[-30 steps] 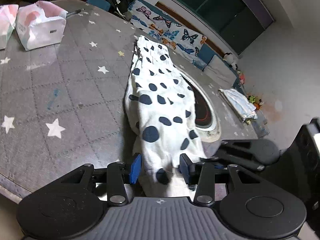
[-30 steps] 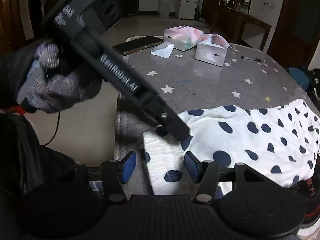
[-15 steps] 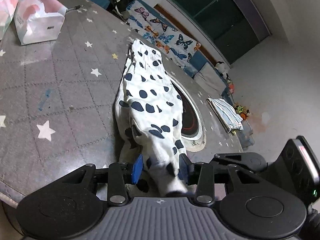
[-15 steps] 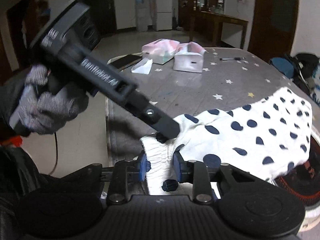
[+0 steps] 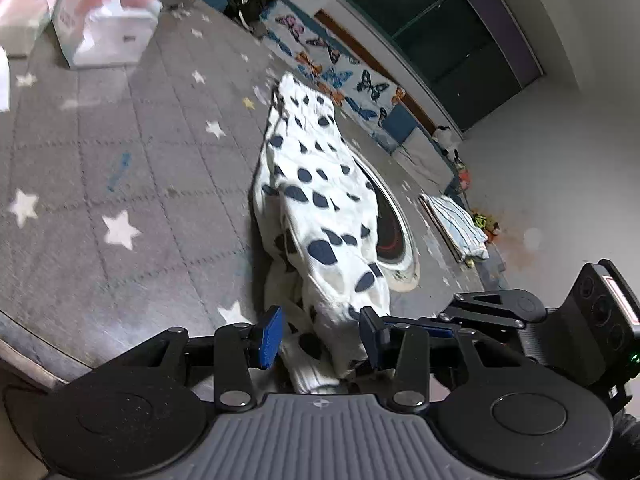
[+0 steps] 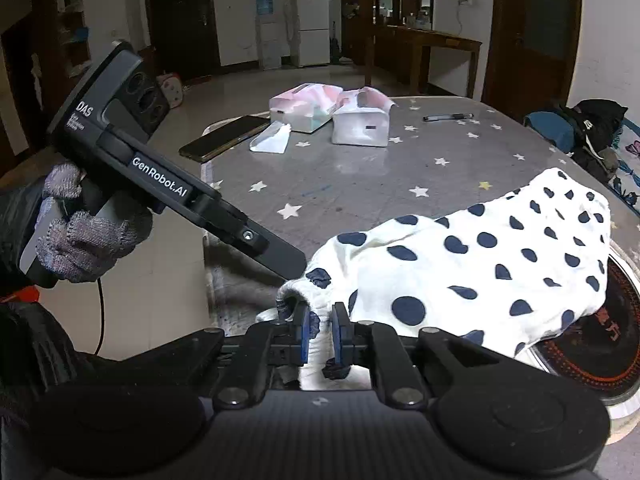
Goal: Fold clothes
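Note:
A white garment with navy polka dots (image 5: 320,208) lies along the grey star-patterned table (image 5: 120,168), its near end lifted. My left gripper (image 5: 320,334) has its jaws wide apart with the bunched waistband between them, not pinched. My right gripper (image 6: 320,334) is shut on the garment's elastic waistband (image 6: 480,264). The left gripper's body shows in the right wrist view (image 6: 180,196), held by a gloved hand, its tip against the cloth.
Two pink-and-white tissue packs (image 6: 340,116), a phone (image 6: 224,136), a crumpled tissue (image 6: 272,140) and a pen (image 6: 448,117) sit at the table's far side. A round induction hob (image 5: 392,228) lies under the garment's edge. The table edge is near me.
The right gripper closed onto the waistband. The left gripper closed half a second ago and has opened wide again. The near end of the garment has been lifted and bunched.

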`<action>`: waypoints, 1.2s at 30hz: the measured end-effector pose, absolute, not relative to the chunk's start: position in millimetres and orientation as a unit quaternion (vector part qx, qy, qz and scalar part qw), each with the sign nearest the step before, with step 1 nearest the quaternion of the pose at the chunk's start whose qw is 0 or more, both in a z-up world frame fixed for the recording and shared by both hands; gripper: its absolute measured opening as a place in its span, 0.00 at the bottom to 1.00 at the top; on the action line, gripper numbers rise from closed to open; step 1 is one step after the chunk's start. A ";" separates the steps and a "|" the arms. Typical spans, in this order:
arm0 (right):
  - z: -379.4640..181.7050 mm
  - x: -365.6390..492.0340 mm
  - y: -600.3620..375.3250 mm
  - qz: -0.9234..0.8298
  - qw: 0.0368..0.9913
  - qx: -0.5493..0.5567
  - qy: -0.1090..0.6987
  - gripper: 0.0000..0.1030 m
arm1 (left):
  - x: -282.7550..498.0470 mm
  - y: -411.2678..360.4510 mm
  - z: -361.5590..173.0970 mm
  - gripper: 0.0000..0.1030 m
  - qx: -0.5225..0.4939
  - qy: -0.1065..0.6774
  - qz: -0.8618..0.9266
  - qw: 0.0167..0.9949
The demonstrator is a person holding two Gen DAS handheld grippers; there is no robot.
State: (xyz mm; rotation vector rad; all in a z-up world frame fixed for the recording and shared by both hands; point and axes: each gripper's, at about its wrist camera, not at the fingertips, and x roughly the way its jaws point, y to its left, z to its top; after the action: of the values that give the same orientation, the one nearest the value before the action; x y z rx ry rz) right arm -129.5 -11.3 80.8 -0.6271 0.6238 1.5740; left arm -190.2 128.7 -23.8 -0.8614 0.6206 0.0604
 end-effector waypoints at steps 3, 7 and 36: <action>78.0 -135.2 -12.6 0.684 0.616 -0.283 0.268 0.22 | -186.3 125.3 -25.6 0.46 -0.417 0.301 0.022 0.857; 75.3 -142.7 -17.1 0.684 0.617 -0.291 0.258 0.38 | -184.8 121.4 -25.7 0.46 -0.425 0.301 0.021 0.853; 60.9 -149.8 -49.2 0.629 0.663 -0.341 0.222 0.20 | -173.1 111.9 -21.2 0.22 -0.414 0.336 -0.003 0.846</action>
State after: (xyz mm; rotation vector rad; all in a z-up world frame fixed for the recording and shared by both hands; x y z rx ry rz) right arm -149.8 -49.2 60.9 -0.7707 0.5021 1.4206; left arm -173.1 111.9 -21.2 -0.8745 0.7095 -0.0073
